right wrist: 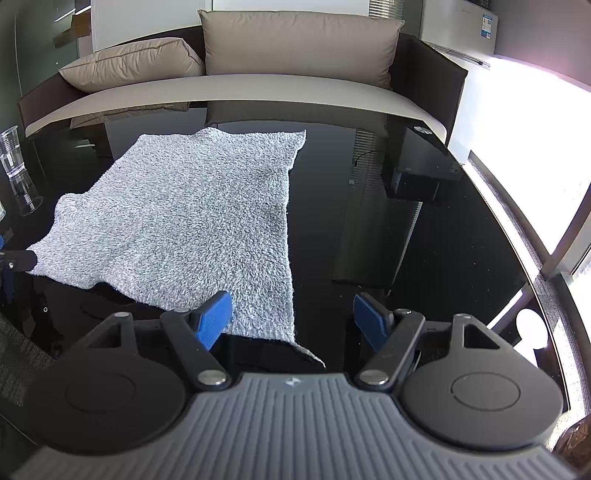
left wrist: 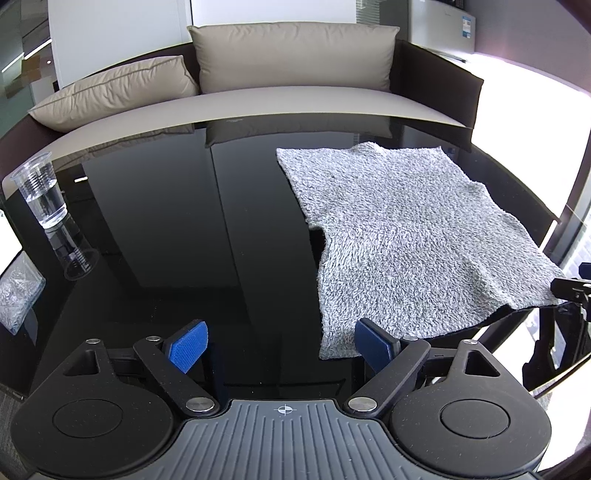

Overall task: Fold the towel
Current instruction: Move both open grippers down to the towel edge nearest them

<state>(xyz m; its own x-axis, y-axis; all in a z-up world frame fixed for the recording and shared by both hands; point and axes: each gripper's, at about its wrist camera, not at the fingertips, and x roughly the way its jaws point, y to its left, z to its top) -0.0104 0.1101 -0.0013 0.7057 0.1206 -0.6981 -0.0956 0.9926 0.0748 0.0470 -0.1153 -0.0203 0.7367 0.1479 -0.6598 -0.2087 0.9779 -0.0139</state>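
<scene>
No wording can be read: the blue-and-white label (left wrist: 467, 26) on the white appliance (left wrist: 439, 29) behind the sofa is too small to make out.

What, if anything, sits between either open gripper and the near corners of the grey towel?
Nothing visible. The towel lies spread on the black table, its near edge right at the left gripper and right gripper. The water cup stands far off.

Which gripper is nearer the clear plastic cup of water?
Left. The left gripper has the clear plastic cup of water just off to its left; the right gripper is beyond the fluffy grey towel from it.
</scene>
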